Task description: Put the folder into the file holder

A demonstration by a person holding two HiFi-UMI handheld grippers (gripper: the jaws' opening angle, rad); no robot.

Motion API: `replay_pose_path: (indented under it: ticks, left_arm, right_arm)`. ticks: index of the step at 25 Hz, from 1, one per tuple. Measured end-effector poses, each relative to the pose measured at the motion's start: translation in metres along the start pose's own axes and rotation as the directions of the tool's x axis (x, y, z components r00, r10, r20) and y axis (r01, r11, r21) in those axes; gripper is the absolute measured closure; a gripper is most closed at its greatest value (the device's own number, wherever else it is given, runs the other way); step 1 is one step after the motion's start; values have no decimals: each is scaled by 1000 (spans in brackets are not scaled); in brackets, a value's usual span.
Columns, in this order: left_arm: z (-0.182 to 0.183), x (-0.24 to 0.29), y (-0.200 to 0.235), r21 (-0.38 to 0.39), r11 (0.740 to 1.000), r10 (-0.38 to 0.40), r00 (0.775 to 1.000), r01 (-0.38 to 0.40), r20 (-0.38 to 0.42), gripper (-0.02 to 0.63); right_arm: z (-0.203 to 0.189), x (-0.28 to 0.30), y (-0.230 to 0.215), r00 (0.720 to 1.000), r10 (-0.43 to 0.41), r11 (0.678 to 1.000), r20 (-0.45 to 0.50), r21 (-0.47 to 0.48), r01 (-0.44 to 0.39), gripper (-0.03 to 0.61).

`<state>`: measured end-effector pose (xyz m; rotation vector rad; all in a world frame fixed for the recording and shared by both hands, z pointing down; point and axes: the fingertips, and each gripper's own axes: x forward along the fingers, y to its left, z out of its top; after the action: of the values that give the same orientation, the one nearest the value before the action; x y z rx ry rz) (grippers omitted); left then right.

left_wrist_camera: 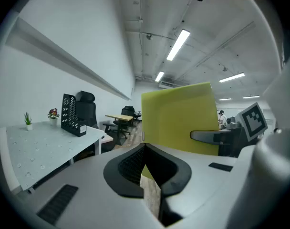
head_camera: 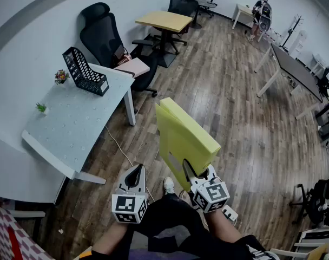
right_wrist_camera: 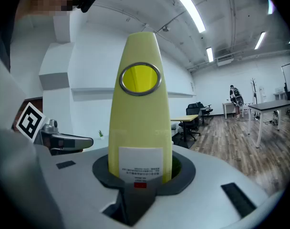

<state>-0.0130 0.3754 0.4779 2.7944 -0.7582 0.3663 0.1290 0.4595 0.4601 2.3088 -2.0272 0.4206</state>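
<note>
My right gripper (head_camera: pixel 189 173) is shut on the lower spine of a thick yellow folder (head_camera: pixel 182 137), which stands up and leans away over the wooden floor. In the right gripper view the folder's spine (right_wrist_camera: pixel 140 123), with a metal ring hole and a white label, fills the gap between the jaws. The left gripper (head_camera: pixel 135 172) hangs beside it, shut and holding nothing; its jaws (left_wrist_camera: pixel 145 149) meet at the tips. A black mesh file holder (head_camera: pixel 84 72) stands at the far end of the white table (head_camera: pixel 72 129) to the left, seen also as the file holder (left_wrist_camera: pixel 71 114) in the left gripper view.
Two small potted plants (head_camera: pixel 60 76) (head_camera: pixel 41 108) sit on the white table near the wall. A black office chair (head_camera: pixel 107 34) stands behind it, a yellow-topped table (head_camera: pixel 163 20) further back. A person (head_camera: pixel 260 12) stands far off; dark desks (head_camera: pixel 294 64) line the right.
</note>
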Motion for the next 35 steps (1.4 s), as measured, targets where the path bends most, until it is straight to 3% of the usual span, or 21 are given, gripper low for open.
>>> replay_pose_path:
  ticks: [12, 22, 35]
  left_arm:
    - [-4, 20, -17, 9, 1000, -14, 1000, 15, -27, 609]
    - [4, 53, -24, 28, 1000, -13, 998, 14, -57, 609]
    - [36, 125, -16, 78, 996, 42, 997, -36, -70, 609]
  right_arm:
    - [3, -3, -22, 1000, -6, 1000, 20, 20, 5, 453]
    - [18, 11, -55, 998, -7, 994, 68, 109, 0, 448]
    - [48, 72, -109, 989, 69, 988, 128, 129, -86, 442]
